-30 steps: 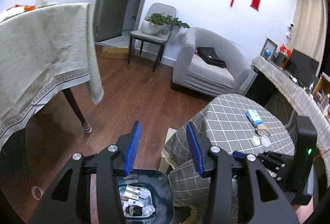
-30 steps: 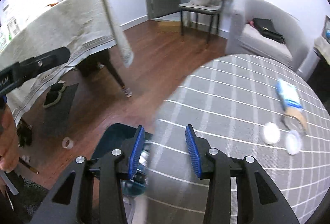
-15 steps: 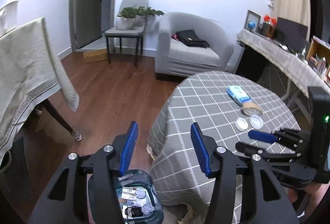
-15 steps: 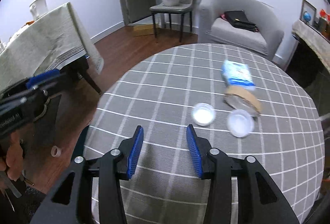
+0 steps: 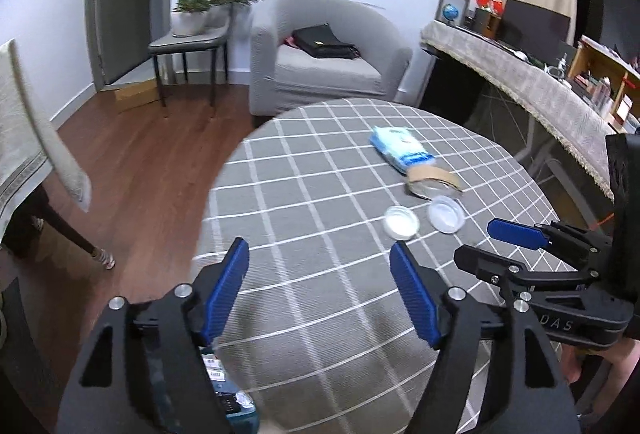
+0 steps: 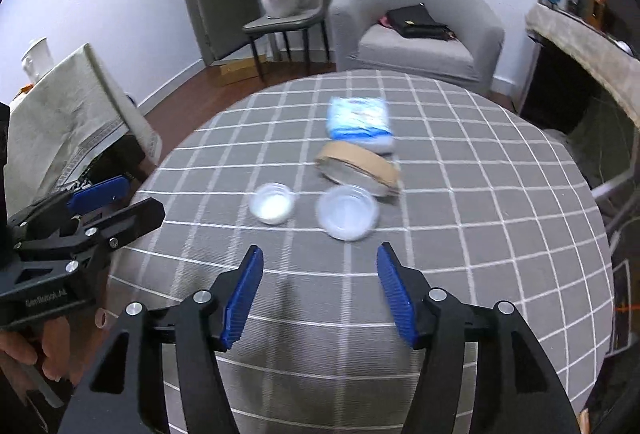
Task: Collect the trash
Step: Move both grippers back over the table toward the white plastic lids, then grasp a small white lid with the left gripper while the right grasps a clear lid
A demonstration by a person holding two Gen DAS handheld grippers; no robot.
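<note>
From the left wrist view, the left gripper (image 5: 320,266) is hanging over the near edge of a round table (image 5: 304,194) under a grey checked cloth. Its jaws have just been opening and are standing wide with nothing between them. Ahead and to its right, 2 clear plastic lids (image 5: 401,222) are lying side by side, with a roll of brown tape (image 5: 434,183) just beyond them and a blue and white packet (image 5: 400,150) touching the roll's far side; the packet's print is too blurred to read. Below the gripper's left finger, a dark bin (image 5: 236,404) is showing scraps of paper. The right gripper (image 5: 516,234) is reaching in from the right, and the letters "DAS" are legible on its body.

From the right wrist view, the right gripper (image 6: 320,274) is pointing at the lids, which are lying just ahead of its fingertips. Its jaws have also just been opening and are holding nothing. To its left, the other gripper's body is bearing pale lettering that is too blurred to read.
</note>
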